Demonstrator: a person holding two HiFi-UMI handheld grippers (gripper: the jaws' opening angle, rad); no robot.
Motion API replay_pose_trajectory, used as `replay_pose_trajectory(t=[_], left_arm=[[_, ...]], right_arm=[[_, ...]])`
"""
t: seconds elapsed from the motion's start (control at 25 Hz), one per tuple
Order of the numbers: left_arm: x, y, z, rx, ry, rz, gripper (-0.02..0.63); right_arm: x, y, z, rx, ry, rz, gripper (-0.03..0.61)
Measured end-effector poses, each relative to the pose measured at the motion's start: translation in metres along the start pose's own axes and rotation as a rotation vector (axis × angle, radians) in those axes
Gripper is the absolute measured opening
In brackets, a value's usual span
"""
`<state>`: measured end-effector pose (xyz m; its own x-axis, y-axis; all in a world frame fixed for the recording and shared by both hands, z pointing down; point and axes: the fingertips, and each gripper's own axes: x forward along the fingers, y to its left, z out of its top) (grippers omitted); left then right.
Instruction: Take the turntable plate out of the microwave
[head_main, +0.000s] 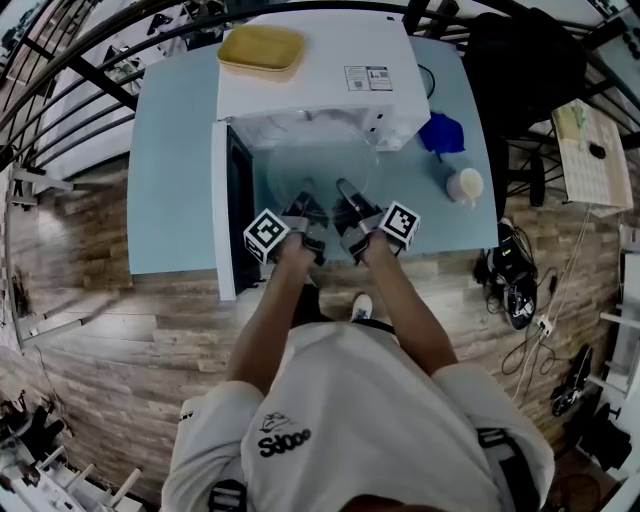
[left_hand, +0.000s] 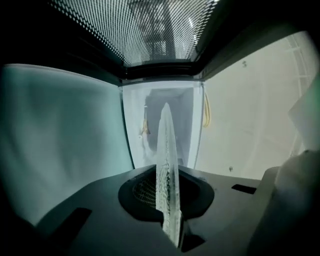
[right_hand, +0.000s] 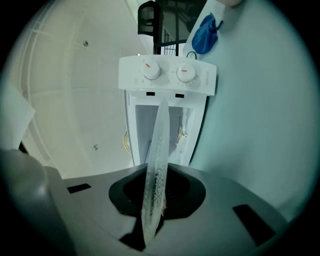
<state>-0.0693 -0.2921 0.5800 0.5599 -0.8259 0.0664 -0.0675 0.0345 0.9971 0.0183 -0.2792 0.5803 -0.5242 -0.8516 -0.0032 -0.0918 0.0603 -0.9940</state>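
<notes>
Two grippers hold one glass plate (head_main: 318, 165) in the head view. The left gripper (head_main: 303, 208) and the right gripper (head_main: 347, 192) each grasp its near rim, side by side, with the person's forearms reaching in from the bottom of the frame. The plate lies flat just in front of the mouth of the white microwave (head_main: 330, 70), over the middle of the pale blue bench (head_main: 175, 150) and towards its near edge. The microwave stands at the far edge, and its door (head_main: 236, 200) is swung open on the left. A yellow dish (head_main: 261, 50) sits on the microwave's top, at its far left corner. A blue object (head_main: 441, 133) and a white cup (head_main: 466, 185) stand beside the microwave, near the right edge of the bench. In the left gripper view, which is rolled on its side, the plate is seen edge-on as a thin patterned sliver clamped between the two dark jaws. The open cavity (left_hand: 175, 107) lies straight ahead, and the door's mesh window (left_hand: 150, 30) fills the top of the frame. In the right gripper view, also rolled, the jaws are clenched on the plate's rim in the same way. The plate's edge runs up towards the control panel, where two knobs (right_hand: 152, 69) (right_hand: 186, 73) show, with the blue object beyond.
</notes>
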Motion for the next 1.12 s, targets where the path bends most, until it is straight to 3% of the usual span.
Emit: replay_pose_trajectory(t=[0.6, 0.8, 1.12], left_arm=[[-0.092, -0.115, -0.12, 0.118, -0.066, -0.182, 0.038], [-0.125, -0.143, -0.155, 0.165, -0.078, -0.197, 0.038], [-0.165, -0.185, -0.199, 0.174, -0.079, -0.294, 0.038]], right_arm=[[-0.141, 0.115, -0.013, -0.156, 0.112, 0.135, 0.031], [-0.185, 0.147, -0.022, -0.159, 0.132, 0.161, 0.031], [-0.238, 0.182, -0.037, -0.166, 0.155, 0.187, 0.031]])
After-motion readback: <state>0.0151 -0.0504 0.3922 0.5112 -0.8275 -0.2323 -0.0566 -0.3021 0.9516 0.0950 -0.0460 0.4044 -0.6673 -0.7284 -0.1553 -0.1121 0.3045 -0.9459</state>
